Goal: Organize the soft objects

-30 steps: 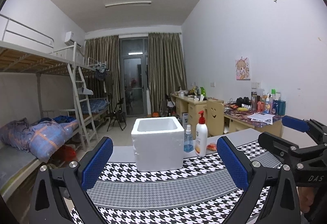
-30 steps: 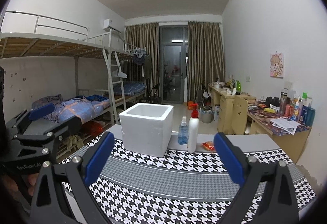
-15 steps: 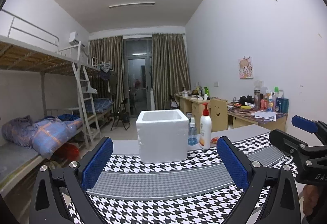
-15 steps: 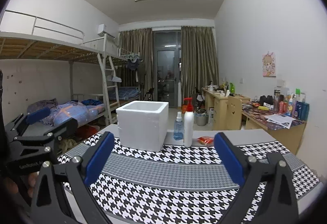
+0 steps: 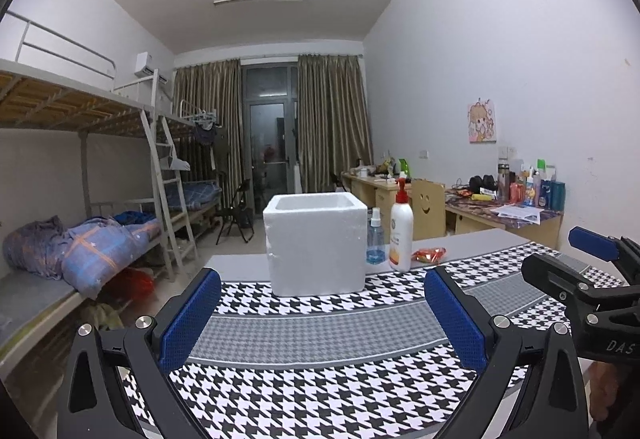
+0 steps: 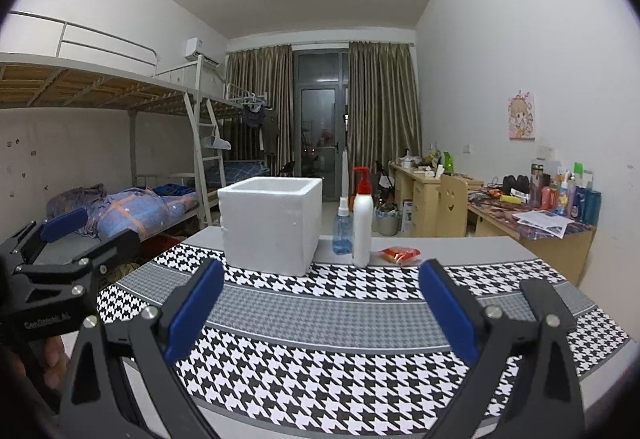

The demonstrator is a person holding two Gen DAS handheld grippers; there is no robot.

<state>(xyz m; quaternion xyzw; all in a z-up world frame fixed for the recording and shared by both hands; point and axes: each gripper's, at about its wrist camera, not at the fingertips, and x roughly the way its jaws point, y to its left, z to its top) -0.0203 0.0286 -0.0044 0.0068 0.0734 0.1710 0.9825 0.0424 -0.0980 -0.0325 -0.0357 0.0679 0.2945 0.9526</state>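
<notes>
Foam box (image 5: 316,245) stands well beyond both grippers' wide-apart, empty jaws

Left hand-held gripper (image 5: 320,319): black frame, blue textured pads (image 5: 188,323), silver screws.

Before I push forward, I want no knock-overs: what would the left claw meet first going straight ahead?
Most likely the white foam box, which stands roughly centred between the open left claw's pads. Only bare houndstooth cloth lies between. The pump bottle stands just right of that line; depth is uncertain.
</notes>
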